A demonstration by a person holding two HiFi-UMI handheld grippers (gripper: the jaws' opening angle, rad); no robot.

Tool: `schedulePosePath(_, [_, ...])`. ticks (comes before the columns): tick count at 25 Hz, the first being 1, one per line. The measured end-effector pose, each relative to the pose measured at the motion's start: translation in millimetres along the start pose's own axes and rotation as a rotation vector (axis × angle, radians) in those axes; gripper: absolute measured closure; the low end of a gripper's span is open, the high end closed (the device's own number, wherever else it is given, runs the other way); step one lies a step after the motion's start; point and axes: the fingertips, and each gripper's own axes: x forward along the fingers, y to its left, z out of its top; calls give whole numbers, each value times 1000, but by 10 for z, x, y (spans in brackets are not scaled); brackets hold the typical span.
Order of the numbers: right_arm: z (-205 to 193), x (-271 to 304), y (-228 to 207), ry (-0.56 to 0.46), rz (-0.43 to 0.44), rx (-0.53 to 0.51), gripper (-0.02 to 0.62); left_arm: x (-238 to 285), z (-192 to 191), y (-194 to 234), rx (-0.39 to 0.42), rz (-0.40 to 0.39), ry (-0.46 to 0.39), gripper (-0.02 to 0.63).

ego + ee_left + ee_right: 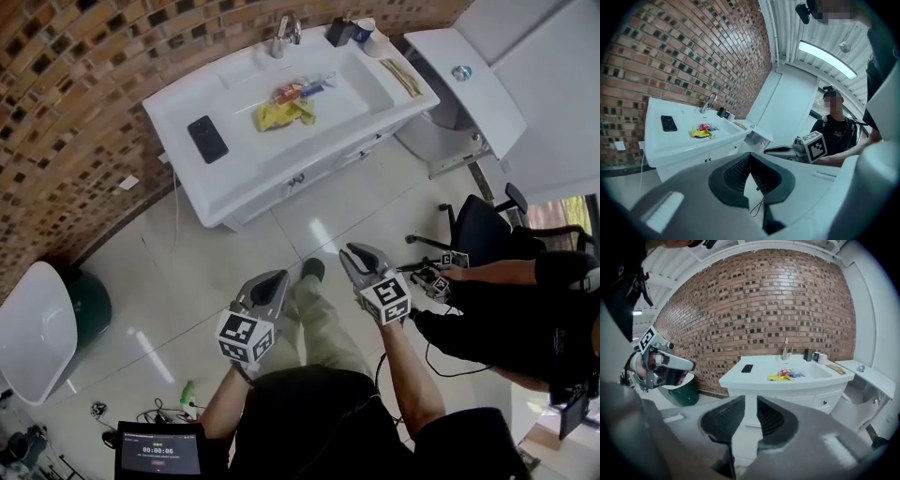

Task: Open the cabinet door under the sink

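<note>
White sink [281, 103] against a brick wall [759, 301], tiled floor [169, 300], cabinet door [806, 401] closed beneath; left gripper [750, 157] pinched shut, right gripper [751, 399] parted, both empty; only the head view shows a dark screen [157, 452].

head view looks steeply down, the sink [244, 159] ahead. both gripper views look slightly down along their jaws, well back from it; all three share sink and brick wall [75, 112].
</note>
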Motion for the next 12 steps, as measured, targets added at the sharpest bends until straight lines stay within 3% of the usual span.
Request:
schedulePosePath(6, [-344, 880, -499, 36, 14, 22, 534, 212, -94, 208, -17, 40, 2, 591])
schedulePosePath(12, [-753, 1742, -964, 65, -23, 62, 534, 574, -190, 392, 4, 24, 40, 591])
